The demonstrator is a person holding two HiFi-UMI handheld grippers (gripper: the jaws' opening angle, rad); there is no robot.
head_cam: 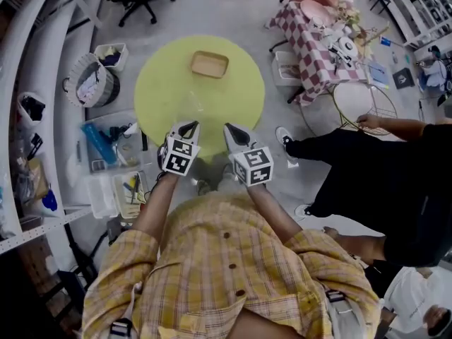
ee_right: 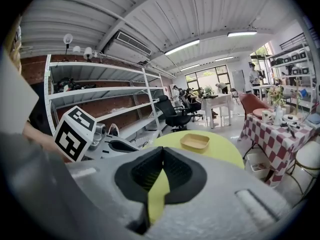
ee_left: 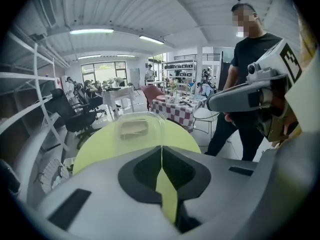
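Note:
I stand at a round yellow table (head_cam: 162, 83) with both grippers held over its near edge. The left gripper (head_cam: 191, 126) is shut with nothing in it, its jaws meeting at the tips (ee_left: 161, 147). The right gripper (head_cam: 229, 128) is beside it, also shut and empty (ee_right: 162, 149). A shallow wooden tray (head_cam: 210, 64) lies at the table's far side, also seen as the tray (ee_right: 195, 142) ahead of the right jaws. A clear plastic container (ee_left: 134, 127) stands on the table just ahead of the left gripper (ee_right: 107, 146).
A person in black (head_cam: 381, 161) stands close at the right. A checkered table (head_cam: 318, 48) with dishes sits at the back right beside a wire stool (head_cam: 364, 101). Plastic bins (head_cam: 113, 147) and a basket (head_cam: 92, 83) lie on the floor left, by white shelves (head_cam: 28, 62).

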